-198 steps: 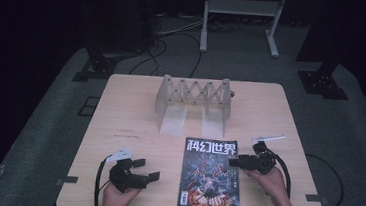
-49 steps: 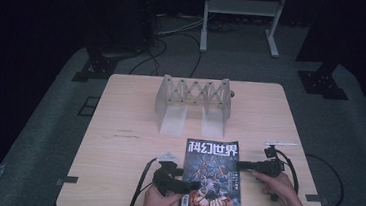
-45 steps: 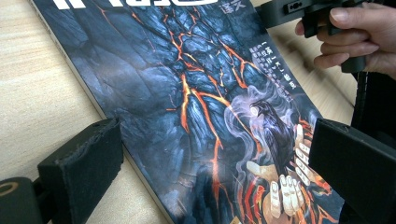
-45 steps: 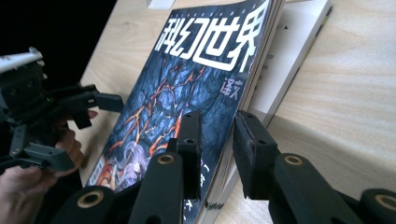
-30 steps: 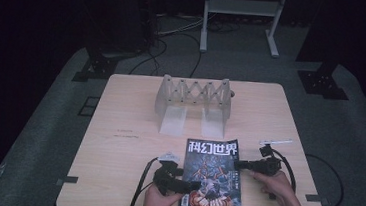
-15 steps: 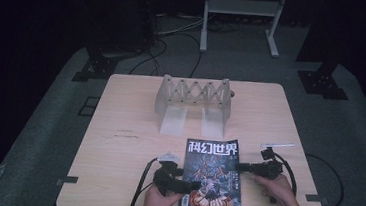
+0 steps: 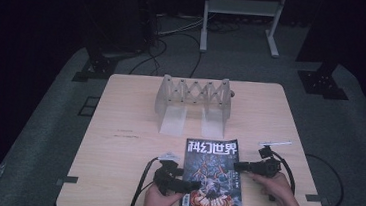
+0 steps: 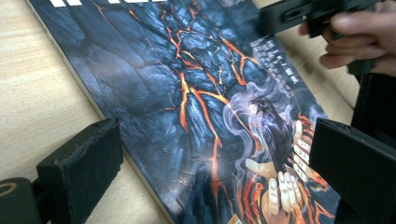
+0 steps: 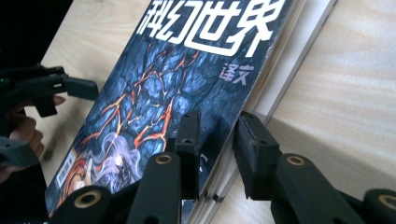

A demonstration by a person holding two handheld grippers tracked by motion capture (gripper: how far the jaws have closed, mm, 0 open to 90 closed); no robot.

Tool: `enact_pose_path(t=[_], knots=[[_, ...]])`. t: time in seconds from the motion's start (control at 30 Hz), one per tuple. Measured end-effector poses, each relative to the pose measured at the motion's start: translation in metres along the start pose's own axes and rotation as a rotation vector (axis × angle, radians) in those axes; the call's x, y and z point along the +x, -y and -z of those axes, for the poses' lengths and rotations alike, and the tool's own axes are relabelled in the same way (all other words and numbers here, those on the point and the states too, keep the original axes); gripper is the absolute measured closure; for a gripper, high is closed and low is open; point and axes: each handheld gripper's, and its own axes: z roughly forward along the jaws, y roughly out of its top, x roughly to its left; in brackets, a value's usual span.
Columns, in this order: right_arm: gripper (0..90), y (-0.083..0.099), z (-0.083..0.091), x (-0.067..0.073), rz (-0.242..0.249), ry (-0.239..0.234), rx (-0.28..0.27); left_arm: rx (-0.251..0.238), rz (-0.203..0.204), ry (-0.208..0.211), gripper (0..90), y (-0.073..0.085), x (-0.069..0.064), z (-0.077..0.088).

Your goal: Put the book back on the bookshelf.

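A magazine (image 7: 212, 178) with a dark lava-and-raven cover and white characters lies flat near the table's front edge. My left gripper (image 7: 189, 185) reaches in from its left side; in the left gripper view (image 8: 215, 135) the jaws stand wide open astride the spine edge of the magazine (image 8: 187, 93), touching nothing. My right gripper (image 7: 239, 165) meets its right edge. In the right gripper view (image 9: 219, 116) the jaws have just been opening, with the slightly raised cover edge and a few pages of the magazine (image 9: 187, 74) in the narrow gap between them.
A white accordion-style rack (image 7: 194, 96) stands at the back centre of the wooden table (image 7: 128, 128). Cables trail from both grippers off the front edge. On the dark floor behind are a white frame (image 7: 241, 18) and black stand feet (image 7: 323, 82).
Since the oldest frame my left gripper has come from the bare table at the left to the magazine's left edge. Over the last second both hands have kept still.
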Motion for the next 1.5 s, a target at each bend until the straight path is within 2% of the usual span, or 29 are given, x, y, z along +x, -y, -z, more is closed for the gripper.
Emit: enact_pose_path(t=[0.17,0.23,0.27,0.3,0.47,0.6,0.67,0.77,0.9,0.93,0.97,1.0,1.07,1.1,1.2,1.23,1.27,1.3,1.33,1.37,1.4,1.47,1.5], knots=[[70.8,-0.002,-0.002,0.001,0.001,0.02,-0.018,0.005,0.002,0.005,1.9,-0.001,0.001,0.0],[74.1,-0.003,-0.003,0.002,0.017,0.04,-0.016,0.004,0.0,0.003,1.9,-0.001,0.0,0.0],[76.4,-0.003,-0.004,0.005,0.052,0.067,-0.012,0.001,0.008,0.006,1.9,-0.001,0.001,0.0],[76.4,-0.003,-0.004,0.005,0.052,0.067,-0.012,0.001,0.008,0.006,1.9,-0.001,0.001,0.0],[79.0,-0.003,-0.007,0.015,0.136,0.148,-0.015,0.001,-0.002,-0.01,1.9,-0.001,0.0,0.0],[82.2,-0.002,-0.007,0.017,0.143,0.17,-0.019,0.001,-0.004,-0.009,1.9,-0.001,0.0,0.0],[83.9,-0.002,-0.006,0.014,0.126,0.152,-0.029,0.001,-0.005,-0.005,1.9,-0.001,0.0,0.0],[85.0,0.0,-0.004,0.007,0.091,0.098,-0.055,-0.002,-0.01,-0.009,2.0,0.0,0.0,0.0],[82.8,-0.003,-0.005,0.006,0.083,0.096,-0.028,-0.003,-0.004,-0.006,2.1,0.0,0.0,0.0],[76.2,-0.005,-0.004,0.002,0.048,0.056,-0.011,-0.005,-0.001,-0.005,2.1,0.0,0.001,0.0],[76.2,-0.005,-0.004,0.002,0.048,0.056,-0.011,-0.008,0.001,-0.005,2.1,0.0,0.001,0.0],[76.9,-0.006,-0.003,-0.003,0.01,0.002,0.008,-0.012,0.002,-0.017,2.1,0.001,0.0,0.001],[76.7,-0.003,-0.001,-0.009,-0.039,-0.07,0.019,-0.016,0.004,-0.026,2.0,0.001,0.002,0.002],[76.7,-0.003,-0.001,-0.009,-0.039,-0.07,0.019,-0.016,0.004,-0.026,1.8,0.001,0.002,0.002],[71.5,0.004,-0.001,-0.021,-0.125,-0.198,0.032,-0.018,0.004,-0.029,1.8,0.001,0.002,0.003],[74.4,0.005,-0.002,-0.023,-0.136,-0.206,0.025,-0.017,0.003,-0.031,2.6,0.001,0.002,0.003],[74.2,0.005,-0.002,-0.019,-0.115,-0.171,0.018,-0.017,0.011,-0.018,3.1,0.001,0.003,0.003],[74.2,0.005,-0.002,-0.019,-0.115,-0.171,0.018,-0.017,0.011,-0.018,3.1,0.001,0.003,0.003],[72.9,0.002,-0.003,-0.01,-0.05,-0.075,-0.012,-0.013,0.011,-0.01,4.3,0.0,0.003,0.003],[72.9,0.002,-0.003,-0.01,-0.05,-0.075,-0.012,-0.01,0.008,-0.001,4.3,0.0,0.002,0.002],[68.4,-0.002,-0.005,0.003,0.027,0.033,-0.024,-0.01,0.006,-0.006,4.5,0.0,0.001,0.001],[69.2,-0.005,-0.007,0.01,0.062,0.082,-0.004,-0.009,0.019,0.004,4.4,0.0,0.002,0.002],[69.2,-0.005,-0.007,0.01,0.062,0.082,-0.004,-0.009,0.019,0.004,4.3,0.0,0.002,0.002]])
